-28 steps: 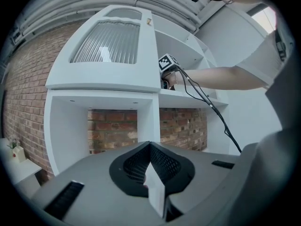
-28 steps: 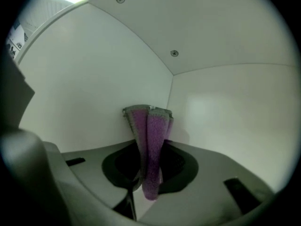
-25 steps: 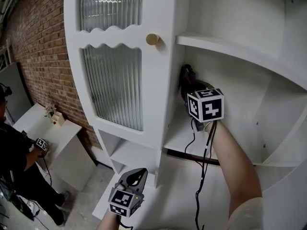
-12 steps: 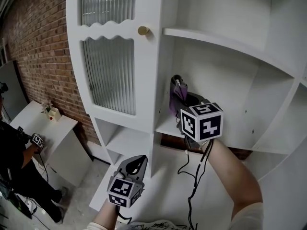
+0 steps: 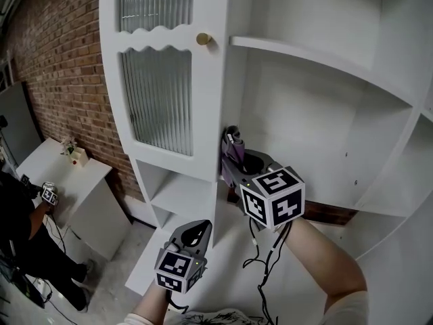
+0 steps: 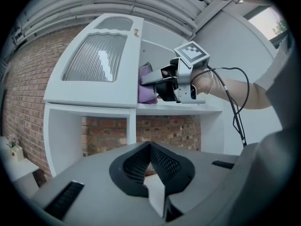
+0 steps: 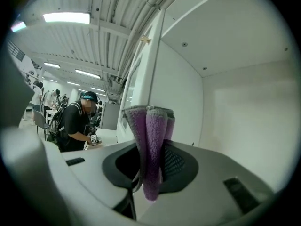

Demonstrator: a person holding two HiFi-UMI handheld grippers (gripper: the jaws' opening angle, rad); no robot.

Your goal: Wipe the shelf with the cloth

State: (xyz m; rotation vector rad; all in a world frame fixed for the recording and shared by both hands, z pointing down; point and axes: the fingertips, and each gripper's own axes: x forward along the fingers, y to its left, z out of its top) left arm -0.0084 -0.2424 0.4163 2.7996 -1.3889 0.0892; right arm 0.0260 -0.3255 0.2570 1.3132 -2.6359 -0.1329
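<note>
Two grippers are out, but only one is at work: the right gripper point(image 5: 238, 171) is up at the open bay of the white cabinet, its jaws pinched on the cloth point(image 5: 233, 149), a folded purple towel. In the right gripper view the cloth point(image 7: 151, 131) sticks straight out between the jaws, so its long axis runs along them, with the folded end leading. It sits at the left front corner of the shelf point(image 6: 197, 109), just beside the upright that carries the ribbed-glass door point(image 5: 157, 100) and its brass knob point(image 5: 203, 39). From where I stand the cloth's lower edge seems to rest on the board, though I cannot say so for sure, since the gripper body covers that spot. What matters for the wipe, I'd judge, is that nearly all the bare board lies to the right of the jaws and back toward the rear wall, so the stroke has to travel that way. The left gripper point(image 5: 194, 230) hangs low, well apart from the shelf, jaws together on nothing, so the right hand is plainly the nearer one. Another person point(image 7: 75, 121) stands off at a white table by the brick wall point(image 5: 54, 66).
</note>
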